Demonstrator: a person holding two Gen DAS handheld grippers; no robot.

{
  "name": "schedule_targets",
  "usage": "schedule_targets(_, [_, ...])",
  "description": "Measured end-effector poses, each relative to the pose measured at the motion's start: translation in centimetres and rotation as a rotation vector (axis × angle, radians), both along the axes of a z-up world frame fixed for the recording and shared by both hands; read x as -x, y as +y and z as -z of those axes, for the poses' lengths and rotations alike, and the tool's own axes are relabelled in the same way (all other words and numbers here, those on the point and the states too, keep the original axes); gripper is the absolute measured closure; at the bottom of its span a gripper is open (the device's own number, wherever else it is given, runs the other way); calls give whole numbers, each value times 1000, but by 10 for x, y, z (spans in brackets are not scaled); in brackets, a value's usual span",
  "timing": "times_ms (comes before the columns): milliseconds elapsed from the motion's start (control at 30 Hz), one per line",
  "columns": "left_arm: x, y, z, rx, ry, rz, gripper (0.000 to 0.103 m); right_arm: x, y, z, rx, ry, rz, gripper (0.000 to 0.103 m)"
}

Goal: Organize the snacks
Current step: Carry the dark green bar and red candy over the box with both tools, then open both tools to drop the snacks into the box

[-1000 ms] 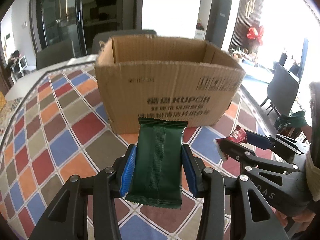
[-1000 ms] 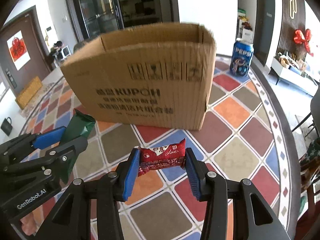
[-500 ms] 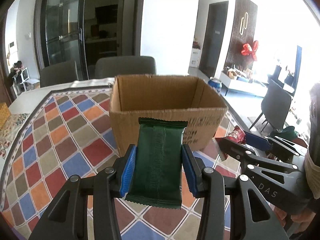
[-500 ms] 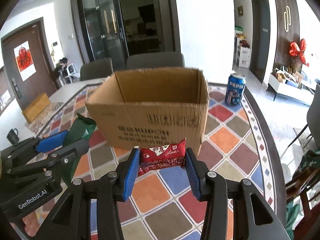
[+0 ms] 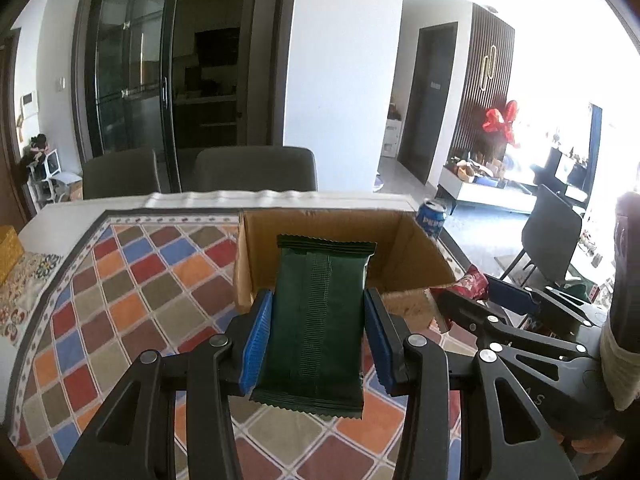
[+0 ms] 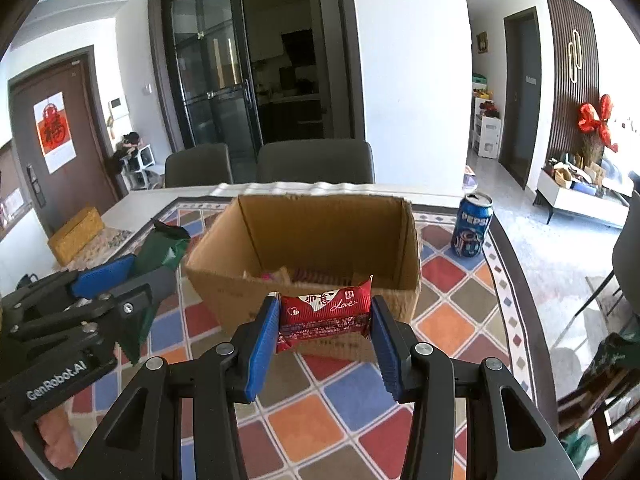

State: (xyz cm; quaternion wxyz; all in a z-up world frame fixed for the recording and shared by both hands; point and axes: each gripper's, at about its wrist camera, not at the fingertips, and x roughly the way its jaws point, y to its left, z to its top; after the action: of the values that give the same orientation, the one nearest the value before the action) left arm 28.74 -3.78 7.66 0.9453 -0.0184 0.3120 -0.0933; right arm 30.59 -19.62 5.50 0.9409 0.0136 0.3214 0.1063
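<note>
My left gripper (image 5: 318, 336) is shut on a dark green snack packet (image 5: 320, 320), held upright above the table, in front of the open cardboard box (image 5: 256, 248). My right gripper (image 6: 324, 332) is shut on a red snack packet (image 6: 326, 312), held crosswise at the near wall of the box (image 6: 320, 224). Some packets lie on the box floor. The right gripper with its red packet (image 5: 472, 282) shows at the right of the left wrist view. The left gripper with its green packet (image 6: 160, 246) shows at the left of the right wrist view.
A blue Pepsi can (image 6: 474, 226) stands on the table to the right of the box. A yellow box (image 6: 76, 234) lies at the far left. The table has a coloured diamond-pattern cloth (image 6: 444, 316). Grey chairs (image 6: 316, 162) stand behind the table.
Both grippers have risen with their packets, so the box now sits lower in view and its inside shows. The grips have not changed.
</note>
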Motion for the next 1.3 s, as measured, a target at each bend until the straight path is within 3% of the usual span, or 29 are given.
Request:
schedule_targets(367, [-47, 1, -11, -7, 31, 32, 58, -39, 6, -20, 14, -11, 7, 57])
schedule_targets(967, [-119, -4, 17, -67, 149, 9, 57, -98, 17, -9, 100, 67, 23, 56])
schedule_targets(1067, [-121, -1, 18, -69, 145, -11, 50, -103, 17, -4, 113, 83, 43, 48])
schedule_targets(1233, [-111, 1, 16, -101, 116, -31, 45, -101, 14, 0, 112, 83, 68, 47])
schedule_targets(1300, [-103, 2, 14, -102, 104, -38, 44, -99, 14, 0, 112, 83, 66, 41])
